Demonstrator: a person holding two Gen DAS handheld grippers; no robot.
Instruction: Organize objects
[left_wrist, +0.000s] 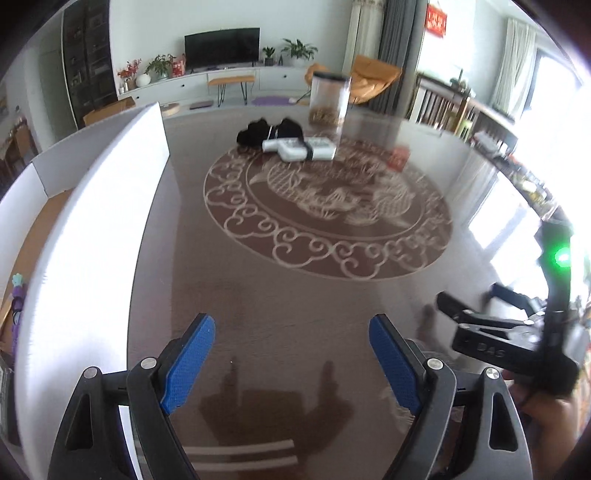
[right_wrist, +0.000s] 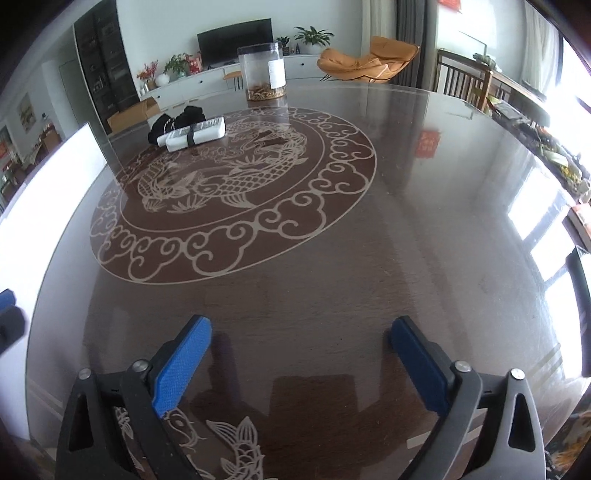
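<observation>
left tongs (left_wrist: 291, 354): apart, holding nothing | right tongs (right_wrist: 301, 360): wide apart, holding nothing, above table (right_wrist: 406, 258)

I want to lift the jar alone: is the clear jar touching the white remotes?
Apart. In the right wrist view, bare tabletop shows plainly between the clear jar and the white remotes, which lie nearer the camera against the black bundle.

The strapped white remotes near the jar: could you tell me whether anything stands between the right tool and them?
Nothing visible does: only bare glossy table top lies between the open right tool and the white remotes.
</observation>
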